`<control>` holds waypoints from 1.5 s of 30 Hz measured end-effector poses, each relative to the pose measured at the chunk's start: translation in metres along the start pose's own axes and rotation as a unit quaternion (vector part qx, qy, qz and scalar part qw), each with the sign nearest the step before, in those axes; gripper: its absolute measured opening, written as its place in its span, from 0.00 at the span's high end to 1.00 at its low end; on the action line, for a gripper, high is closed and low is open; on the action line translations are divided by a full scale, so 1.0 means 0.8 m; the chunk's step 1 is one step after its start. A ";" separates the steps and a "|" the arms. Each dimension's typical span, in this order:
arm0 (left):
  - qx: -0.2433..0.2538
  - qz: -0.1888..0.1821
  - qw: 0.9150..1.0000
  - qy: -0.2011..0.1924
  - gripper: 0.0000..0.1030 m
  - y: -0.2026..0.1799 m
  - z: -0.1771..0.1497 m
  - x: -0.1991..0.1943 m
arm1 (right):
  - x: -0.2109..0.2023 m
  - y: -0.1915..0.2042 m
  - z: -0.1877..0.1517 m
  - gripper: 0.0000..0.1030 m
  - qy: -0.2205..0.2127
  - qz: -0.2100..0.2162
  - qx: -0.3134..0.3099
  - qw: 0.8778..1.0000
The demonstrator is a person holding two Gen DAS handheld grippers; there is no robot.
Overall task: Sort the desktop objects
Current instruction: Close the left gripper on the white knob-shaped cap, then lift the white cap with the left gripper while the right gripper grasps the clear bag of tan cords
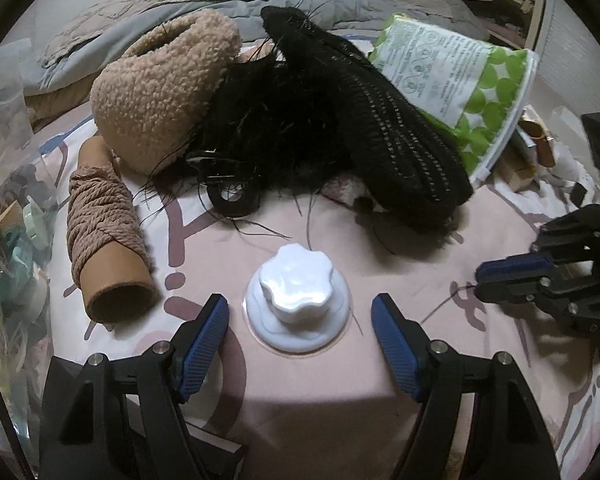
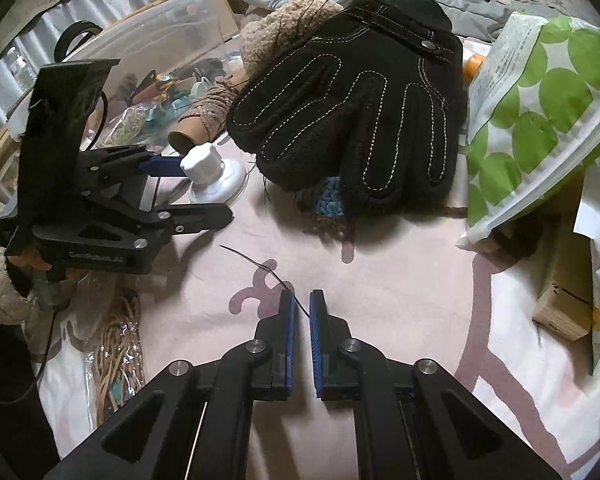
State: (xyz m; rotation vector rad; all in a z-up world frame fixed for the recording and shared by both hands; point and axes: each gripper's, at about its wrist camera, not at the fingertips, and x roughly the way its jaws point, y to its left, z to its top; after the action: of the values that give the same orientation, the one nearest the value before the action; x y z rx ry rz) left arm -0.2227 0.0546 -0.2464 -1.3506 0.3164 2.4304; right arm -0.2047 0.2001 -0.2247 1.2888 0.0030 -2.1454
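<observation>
A white suction knob (image 1: pixel 296 304) sits on the pink patterned cloth (image 1: pixel 320 396). My left gripper (image 1: pixel 300 320) is open, its blue pads on either side of the knob without touching it. The right wrist view also shows the knob (image 2: pixel 210 176) with the left gripper (image 2: pixel 172 184) around it. My right gripper (image 2: pixel 300 308) is nearly shut and empty above the cloth, with a thin black strand lying between its tips. A black stitched glove (image 2: pixel 356 120) lies behind it.
A spool wrapped in tan cord (image 1: pixel 108 236), a beige fleece item (image 1: pixel 164 88), a black wig with the glove (image 1: pixel 396 120) and a green-dotted pouch (image 1: pixel 464 80) crowd the back. A clear bin (image 2: pixel 148 64) of small items stands on the left. Small boxes (image 2: pixel 568 304) lie at the right.
</observation>
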 end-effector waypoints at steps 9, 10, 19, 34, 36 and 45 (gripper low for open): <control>-0.006 0.015 1.000 0.005 0.28 -0.002 0.000 0.007 | -0.013 0.003 0.001 0.88 -0.003 0.020 -0.007 1.000; -0.006 0.017 1.000 0.001 0.28 -0.002 -0.002 0.006 | -0.015 0.005 0.001 0.88 -0.004 0.021 -0.010 1.000; 0.004 0.011 1.000 -0.006 0.46 -0.013 -0.003 -0.005 | -0.036 0.031 0.005 0.88 -0.029 0.026 -0.028 0.999; 0.007 0.000 0.999 -0.044 0.46 0.003 -0.007 -0.057 | -0.026 0.083 -0.007 0.36 0.021 0.090 -0.105 0.990; 0.005 0.000 0.999 -0.046 0.46 0.005 -0.009 -0.060 | -0.017 0.099 -0.013 0.36 0.042 0.096 -0.121 0.987; -0.002 0.005 0.998 -0.057 0.46 0.019 -0.016 -0.074 | 0.000 0.154 -0.032 0.36 0.071 0.052 -0.211 0.973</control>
State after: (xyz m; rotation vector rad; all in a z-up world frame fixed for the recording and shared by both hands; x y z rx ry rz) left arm -0.1902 0.0249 -0.2022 -1.2094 0.2899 2.5041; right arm -0.1215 0.1091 -0.2005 1.1548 0.4198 -1.8312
